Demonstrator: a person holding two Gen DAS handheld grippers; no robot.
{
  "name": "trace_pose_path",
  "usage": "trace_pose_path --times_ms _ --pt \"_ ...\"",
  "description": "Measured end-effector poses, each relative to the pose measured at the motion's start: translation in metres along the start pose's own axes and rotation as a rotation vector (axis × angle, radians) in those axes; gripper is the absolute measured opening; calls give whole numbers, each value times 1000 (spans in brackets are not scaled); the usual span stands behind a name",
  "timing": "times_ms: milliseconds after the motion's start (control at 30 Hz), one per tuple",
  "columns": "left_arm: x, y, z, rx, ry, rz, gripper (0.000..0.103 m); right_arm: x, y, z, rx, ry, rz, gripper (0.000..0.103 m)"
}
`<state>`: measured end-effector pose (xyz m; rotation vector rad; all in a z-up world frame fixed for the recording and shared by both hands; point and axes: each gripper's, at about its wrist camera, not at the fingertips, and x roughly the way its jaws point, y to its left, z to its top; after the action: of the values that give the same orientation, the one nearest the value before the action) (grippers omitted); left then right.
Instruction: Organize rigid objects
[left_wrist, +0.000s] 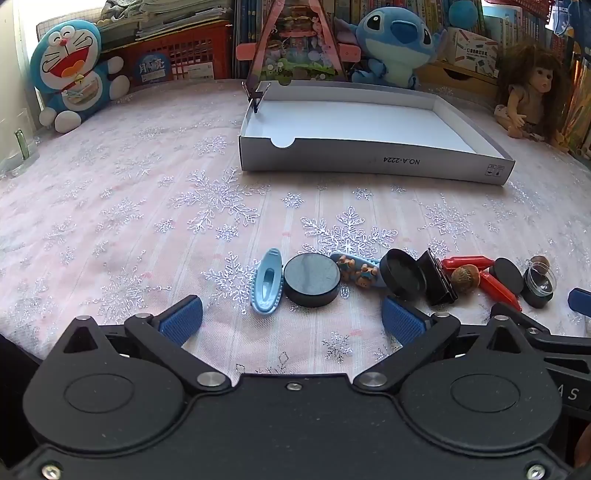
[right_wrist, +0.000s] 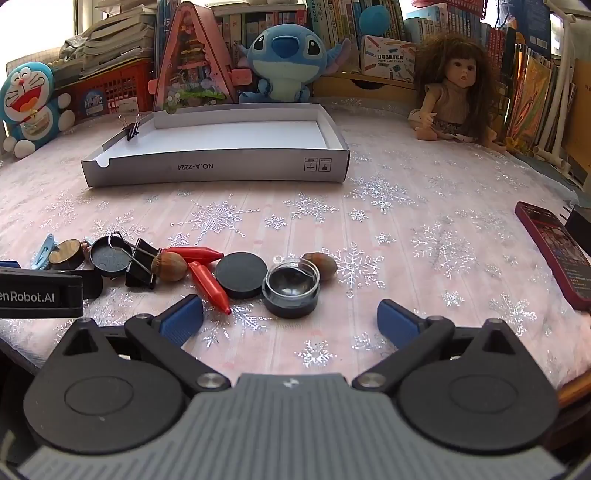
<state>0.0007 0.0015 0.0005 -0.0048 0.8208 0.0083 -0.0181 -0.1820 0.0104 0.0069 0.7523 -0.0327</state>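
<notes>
Left wrist view: the left tongs (left_wrist: 291, 319) stand open and empty at the bottom centre, above the snowflake-patterned surface (left_wrist: 129, 221). The white box (left_wrist: 369, 162) in the upper centre holds only one binder clip (left_wrist: 256, 96), fastened to its left wall, so the sorting appears barely begun. A row of small items waits across the lower middle: a blue clip (left_wrist: 266, 282), a black puck (left_wrist: 312, 280) touching it, a bear-printed blue piece (left_wrist: 356, 269), a black lid (left_wrist: 402, 278), a large binder clip (left_wrist: 437, 278), red crayon-shaped pieces (left_wrist: 496, 286) and a hazelnut (left_wrist: 464, 277).

Right wrist view: the right tongs (right_wrist: 290, 319) are likewise open and empty at the bottom centre. Just ahead lie a glass-topped jar (right_wrist: 291, 288), a flat black disc (right_wrist: 241, 274) and a second hazelnut (right_wrist: 320, 266); a phone (right_wrist: 554, 251) rests at the right edge. Everything in the row remains outside the box
</notes>
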Motion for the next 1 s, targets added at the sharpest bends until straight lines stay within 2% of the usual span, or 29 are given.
trace_pose_path --times_ms 1000 --pt "-1 -1 0 0 -2 2 103 -1 -3 -2 -1 0 -1 103"
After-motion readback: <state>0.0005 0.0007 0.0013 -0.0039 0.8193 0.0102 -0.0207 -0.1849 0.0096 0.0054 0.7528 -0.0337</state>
